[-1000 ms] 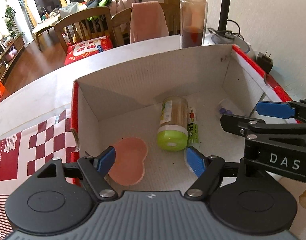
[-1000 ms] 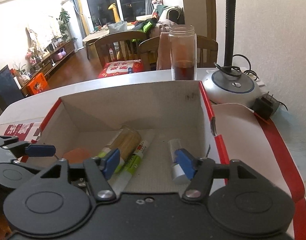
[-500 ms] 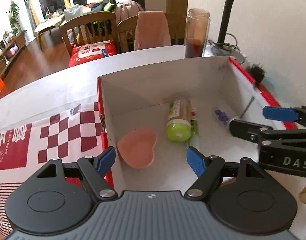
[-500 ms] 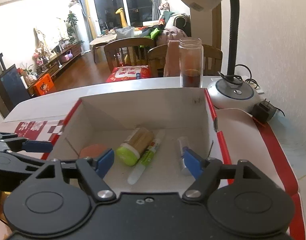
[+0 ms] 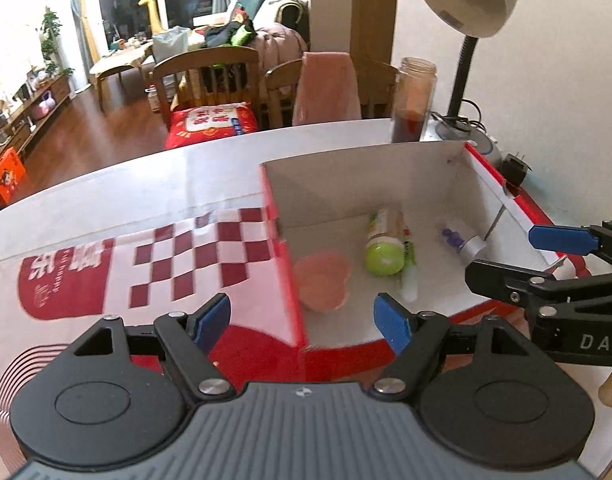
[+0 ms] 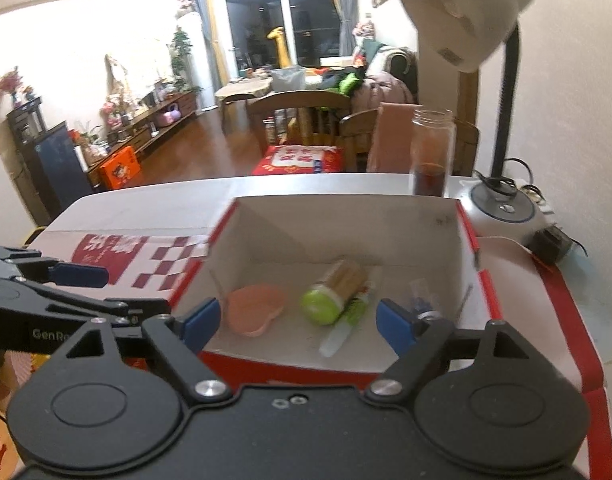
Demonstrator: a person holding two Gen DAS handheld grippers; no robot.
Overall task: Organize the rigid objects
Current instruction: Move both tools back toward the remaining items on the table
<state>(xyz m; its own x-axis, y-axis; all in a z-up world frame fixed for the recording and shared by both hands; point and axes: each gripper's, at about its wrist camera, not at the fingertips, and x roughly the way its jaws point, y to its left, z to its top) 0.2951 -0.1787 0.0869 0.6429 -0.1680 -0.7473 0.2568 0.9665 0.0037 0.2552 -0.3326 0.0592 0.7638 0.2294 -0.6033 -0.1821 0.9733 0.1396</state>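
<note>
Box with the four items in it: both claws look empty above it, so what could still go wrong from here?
1. The green-capped jar lies on its side against the glue stick; it may roll if the box is bumped.
2. The open drink bottle stands just behind the box; pushing the box could tip it.

I am reading "DAS" in white on the right hand-held gripper (image 5: 561, 276) at three o'clock, and "GenR", cut off, on the left hand-held gripper (image 6: 46, 292) at nine o'clock.
</note>
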